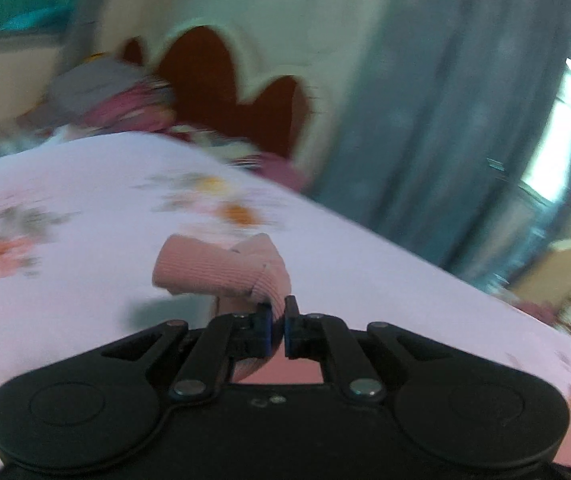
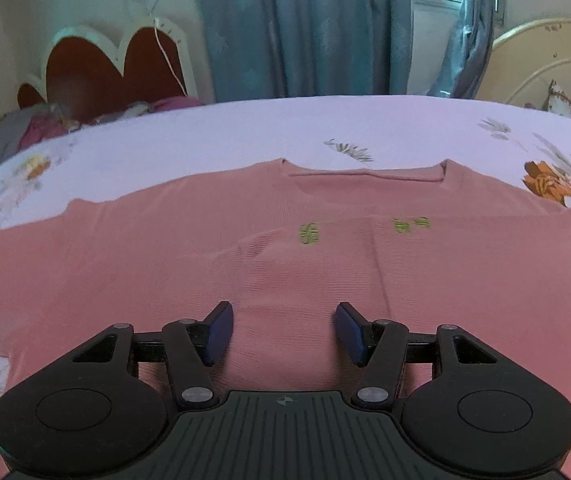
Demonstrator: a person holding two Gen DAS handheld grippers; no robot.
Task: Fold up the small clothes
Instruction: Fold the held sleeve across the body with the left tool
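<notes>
Left gripper (image 1: 279, 320) fingers pinching pink top's (image 2: 285, 264) sleeve cuff (image 1: 221, 272), lifting it off bed (image 2: 245, 128); carry inward, flat. Right gripper (image 2: 283, 332) hovering, fingers spread.

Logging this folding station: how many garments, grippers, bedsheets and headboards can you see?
Pink top: 1
Grippers: 2, left gripper shut on the top, right gripper open
Floral bedsheet: 1
Headboards: 2, red headboard, cream headboard
Total: 6
</notes>
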